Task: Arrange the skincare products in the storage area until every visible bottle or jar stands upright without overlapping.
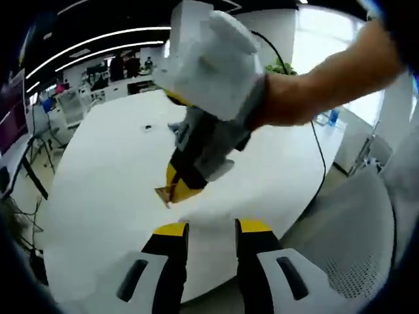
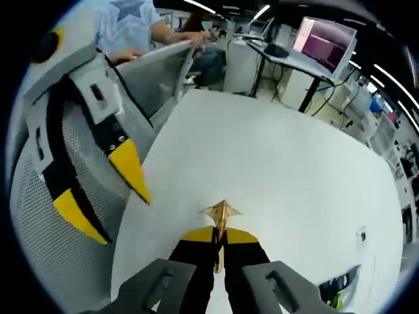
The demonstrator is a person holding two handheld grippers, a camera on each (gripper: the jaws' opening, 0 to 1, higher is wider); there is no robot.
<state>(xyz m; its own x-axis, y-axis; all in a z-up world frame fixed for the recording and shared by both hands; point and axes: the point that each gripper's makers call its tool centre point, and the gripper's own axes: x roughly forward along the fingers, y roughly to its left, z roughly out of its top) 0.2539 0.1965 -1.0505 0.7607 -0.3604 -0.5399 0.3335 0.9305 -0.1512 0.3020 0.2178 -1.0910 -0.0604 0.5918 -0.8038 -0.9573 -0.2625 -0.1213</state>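
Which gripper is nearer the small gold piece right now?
Right. The right gripper is shut on the gold piece; the left gripper hangs open, apart from it, over the white table.

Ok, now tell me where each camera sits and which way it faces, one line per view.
Left gripper view: rides on the left gripper, faces across the white table; its own fingers stand open below, and a person's arm carries the right gripper.
Right gripper view: rides on the right gripper, faces across the table toward a monitor; its fingers pinch a thin gold piece.
Shared: table, both grippers, gold piece.
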